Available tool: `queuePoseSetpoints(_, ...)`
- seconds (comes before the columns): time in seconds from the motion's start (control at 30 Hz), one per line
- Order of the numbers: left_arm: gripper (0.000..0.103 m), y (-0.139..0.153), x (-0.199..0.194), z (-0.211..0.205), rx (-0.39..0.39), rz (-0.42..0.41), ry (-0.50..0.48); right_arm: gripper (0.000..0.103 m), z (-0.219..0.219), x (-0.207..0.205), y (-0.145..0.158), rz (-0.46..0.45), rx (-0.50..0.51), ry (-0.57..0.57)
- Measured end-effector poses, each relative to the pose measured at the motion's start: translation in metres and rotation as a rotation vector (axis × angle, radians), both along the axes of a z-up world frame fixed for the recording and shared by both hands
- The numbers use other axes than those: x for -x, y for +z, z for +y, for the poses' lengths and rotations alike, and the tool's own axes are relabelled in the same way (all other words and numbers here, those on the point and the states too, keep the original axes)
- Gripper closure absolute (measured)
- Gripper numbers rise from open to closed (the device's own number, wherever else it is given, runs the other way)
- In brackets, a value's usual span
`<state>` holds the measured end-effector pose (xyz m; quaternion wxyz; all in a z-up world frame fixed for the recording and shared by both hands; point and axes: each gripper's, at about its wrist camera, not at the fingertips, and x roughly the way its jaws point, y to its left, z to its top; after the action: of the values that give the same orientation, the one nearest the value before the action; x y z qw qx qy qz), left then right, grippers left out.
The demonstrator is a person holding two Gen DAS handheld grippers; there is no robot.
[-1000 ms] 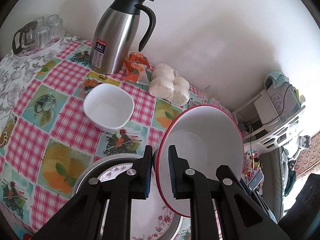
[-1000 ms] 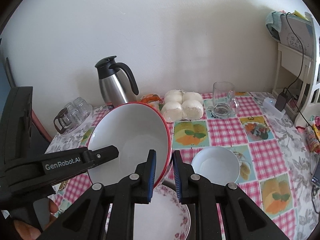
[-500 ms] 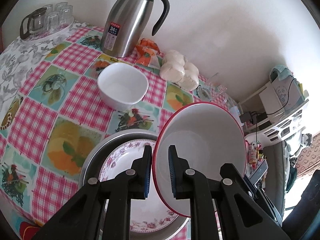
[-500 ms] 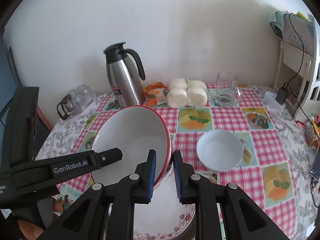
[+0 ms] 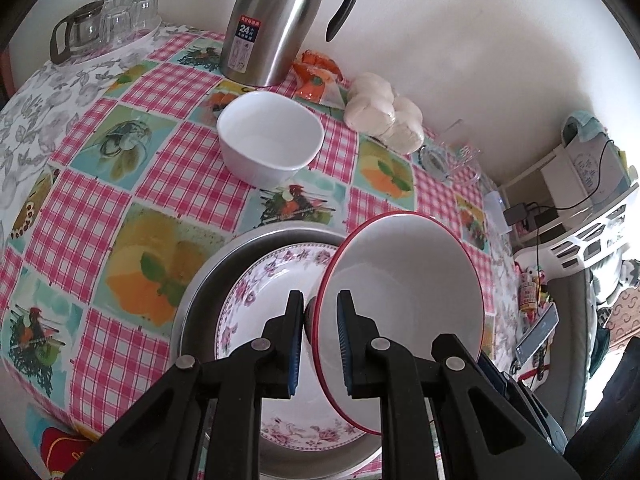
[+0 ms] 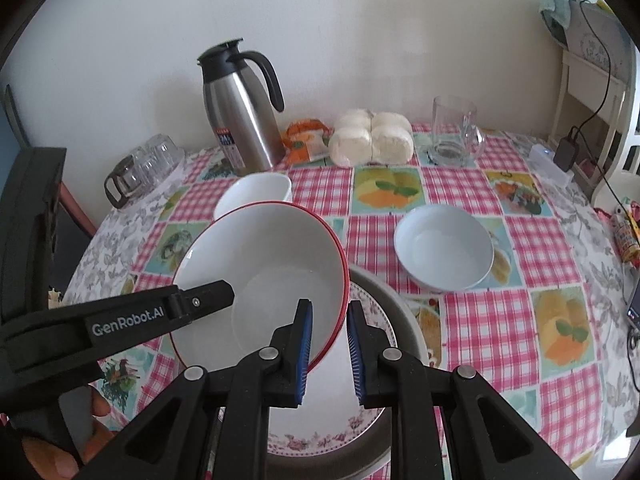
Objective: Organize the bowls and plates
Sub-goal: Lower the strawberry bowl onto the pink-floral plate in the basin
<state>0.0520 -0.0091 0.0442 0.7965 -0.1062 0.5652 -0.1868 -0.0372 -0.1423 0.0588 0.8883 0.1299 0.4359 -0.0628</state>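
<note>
A white bowl with a red rim (image 5: 404, 280) hangs tilted over a floral plate (image 5: 272, 292) that lies in a round metal pan (image 5: 200, 292). My left gripper (image 5: 320, 300) is shut on the bowl's left rim, and my right gripper (image 6: 330, 308) is shut on the right rim of the same bowl (image 6: 260, 264). The bowl's lower edge is close above the plate; whether it touches is hidden. In the right wrist view a finger (image 6: 208, 300) of the left gripper reaches into the bowl from the left. A square white bowl (image 5: 272, 140) and a round white bowl (image 6: 444, 252) stand on the tablecloth.
A steel thermos (image 5: 272, 20), an orange packet (image 5: 316, 76), wrapped buns (image 5: 384, 108) and a glass mug (image 6: 456, 132) line the wall side. A glass teapot with cups (image 5: 104, 20) stands far left. A white shelf (image 5: 592, 208) is off the table's right. A hand (image 6: 92, 412) shows bottom left.
Both grippers have come down together with the red-rimmed bowl, closer to the floral plate in the pan. Both views tilt further down at the table.
</note>
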Motion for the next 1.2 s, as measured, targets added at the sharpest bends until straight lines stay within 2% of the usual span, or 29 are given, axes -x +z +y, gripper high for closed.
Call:
queuePoseSetpoints(0.37,0.088,-0.02,-0.002,-0.007,-0.063,0.053,-0.01,0.082,-0.008,-0.007,-0.032,0.118,-0.053,-0.016)
queuePoseSetpoints(0.53,0.087,-0.029,-0.003,-0.01,-0.094,0.076,-0.014,0.082,-0.006,-0.011,-0.041,0.159,-0.043,-0.01)
queuePoseSetpoints(1.2,0.082,-0.038,-0.002,-0.012,-0.131,0.105,-0.018,0.08,-0.001,-0.015,-0.053,0.227,-0.039,0.004)
